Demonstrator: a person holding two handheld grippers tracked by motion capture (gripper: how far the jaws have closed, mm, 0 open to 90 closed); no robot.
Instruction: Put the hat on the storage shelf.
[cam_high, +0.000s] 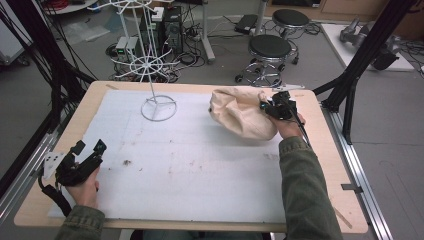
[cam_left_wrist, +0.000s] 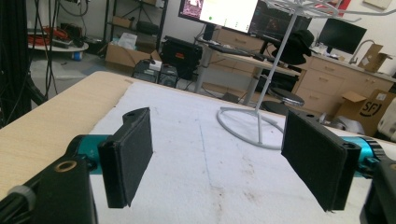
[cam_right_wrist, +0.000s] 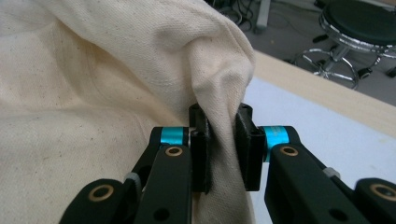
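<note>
The cream cloth bag lies bunched toward the far right of the bench, on its white mat and well apart from the white wire stand. The right hand-held gripper is clamped on a raised fold of it. It looks soft, light and limp, so it will likely sag and drape; a thick fold or seam gives the surest hold. The left hand-held gripper hovers over the mat, jaws wide and empty
</note>
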